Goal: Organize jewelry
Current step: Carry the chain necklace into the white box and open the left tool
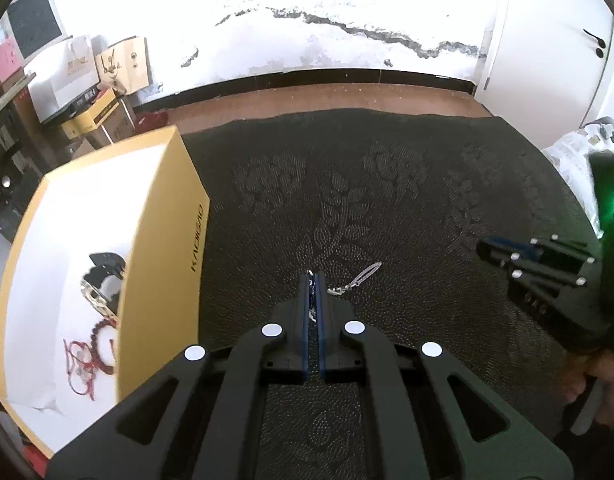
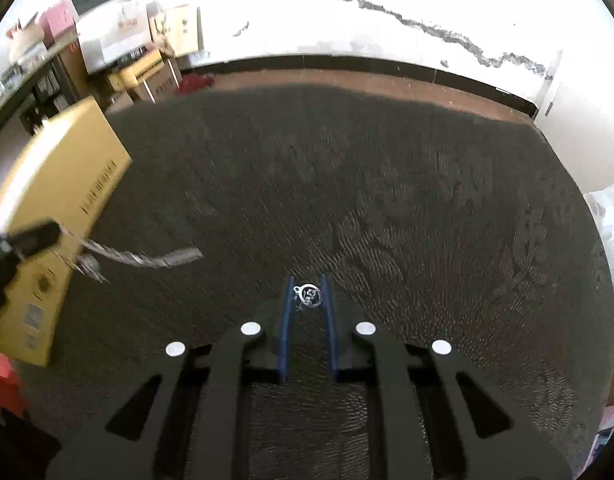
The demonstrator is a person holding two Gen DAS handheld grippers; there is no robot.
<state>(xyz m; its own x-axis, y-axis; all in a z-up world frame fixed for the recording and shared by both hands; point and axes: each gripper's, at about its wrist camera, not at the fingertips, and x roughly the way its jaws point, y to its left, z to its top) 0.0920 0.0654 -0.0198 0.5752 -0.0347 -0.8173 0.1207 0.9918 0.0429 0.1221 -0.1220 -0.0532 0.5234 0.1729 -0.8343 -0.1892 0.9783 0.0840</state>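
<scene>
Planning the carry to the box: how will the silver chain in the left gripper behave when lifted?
Likely floppy: the silver chain trails loose from the shut left gripper. Probably light, being thin. It may swing and snag the yellow box wall.

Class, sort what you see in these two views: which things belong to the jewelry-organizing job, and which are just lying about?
Part of the job:
- left tool, shut on silver chain
- right tool, open around round silver pendant
- yellow box holding red bead bracelet and red cord

Just lying about:
- stacked cartons
- old monitor
- dark patterned cloth
</scene>
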